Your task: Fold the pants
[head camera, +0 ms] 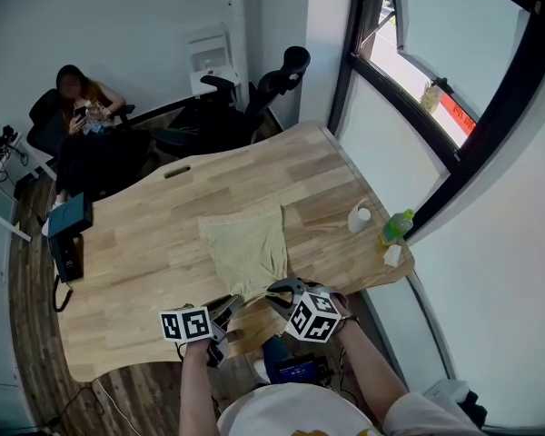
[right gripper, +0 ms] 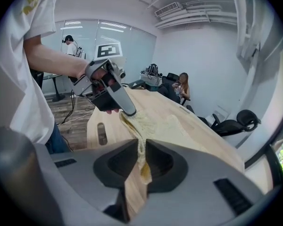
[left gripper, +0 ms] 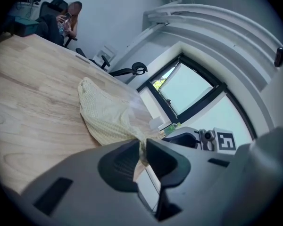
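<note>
Left gripper and right gripper, each clamped on the pants
Near edge is pinched by both pairs of fingers at the desk's front edge; the remainder is spread on the wood

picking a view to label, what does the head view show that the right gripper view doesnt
Only the head view: a white cup and the marker cube on the right gripper. Only the right gripper view: its own jaws shut on the edge of the pants, and a standing person by a glass wall. Both: the pants, the wooden table, the left gripper and a seated person.
</note>
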Tool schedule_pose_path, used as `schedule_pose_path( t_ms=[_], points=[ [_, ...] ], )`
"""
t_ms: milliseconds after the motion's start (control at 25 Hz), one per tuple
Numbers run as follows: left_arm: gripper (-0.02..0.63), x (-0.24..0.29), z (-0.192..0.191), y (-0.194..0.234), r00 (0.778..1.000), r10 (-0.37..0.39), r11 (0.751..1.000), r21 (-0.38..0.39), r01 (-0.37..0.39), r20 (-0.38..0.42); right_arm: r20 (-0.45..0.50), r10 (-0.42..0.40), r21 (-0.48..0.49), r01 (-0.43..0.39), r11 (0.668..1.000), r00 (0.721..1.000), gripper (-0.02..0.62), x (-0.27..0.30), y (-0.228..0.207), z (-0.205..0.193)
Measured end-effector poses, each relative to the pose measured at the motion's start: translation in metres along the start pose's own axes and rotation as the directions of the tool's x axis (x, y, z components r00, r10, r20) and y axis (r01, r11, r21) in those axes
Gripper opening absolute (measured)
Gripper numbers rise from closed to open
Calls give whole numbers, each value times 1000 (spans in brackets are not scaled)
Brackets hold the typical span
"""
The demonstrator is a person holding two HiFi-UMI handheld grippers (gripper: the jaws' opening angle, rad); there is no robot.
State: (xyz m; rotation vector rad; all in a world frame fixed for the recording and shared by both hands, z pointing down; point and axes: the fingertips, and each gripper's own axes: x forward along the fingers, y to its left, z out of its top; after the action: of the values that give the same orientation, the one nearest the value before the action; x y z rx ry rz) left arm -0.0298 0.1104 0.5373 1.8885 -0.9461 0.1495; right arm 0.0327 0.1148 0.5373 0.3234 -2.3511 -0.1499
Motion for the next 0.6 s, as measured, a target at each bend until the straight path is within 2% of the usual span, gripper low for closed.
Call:
schedule_pose_path(
  t_ms=[280,440,600],
  points=[
    [52,-5,9,0,1000,-1,1000,-20,1,15,-8,3,-1,-3,1000,1000,51,1,-3,6],
    [52,0,24,1,1000,-12,1000,-13,13,9,-11,9,12,-9,1000,1000,51,5,-17,10],
    [52,7,42,3,999,-47,998,-48,48,24,-11,1,33,-1,999,1000,51,10,-38,13]
  ],
)
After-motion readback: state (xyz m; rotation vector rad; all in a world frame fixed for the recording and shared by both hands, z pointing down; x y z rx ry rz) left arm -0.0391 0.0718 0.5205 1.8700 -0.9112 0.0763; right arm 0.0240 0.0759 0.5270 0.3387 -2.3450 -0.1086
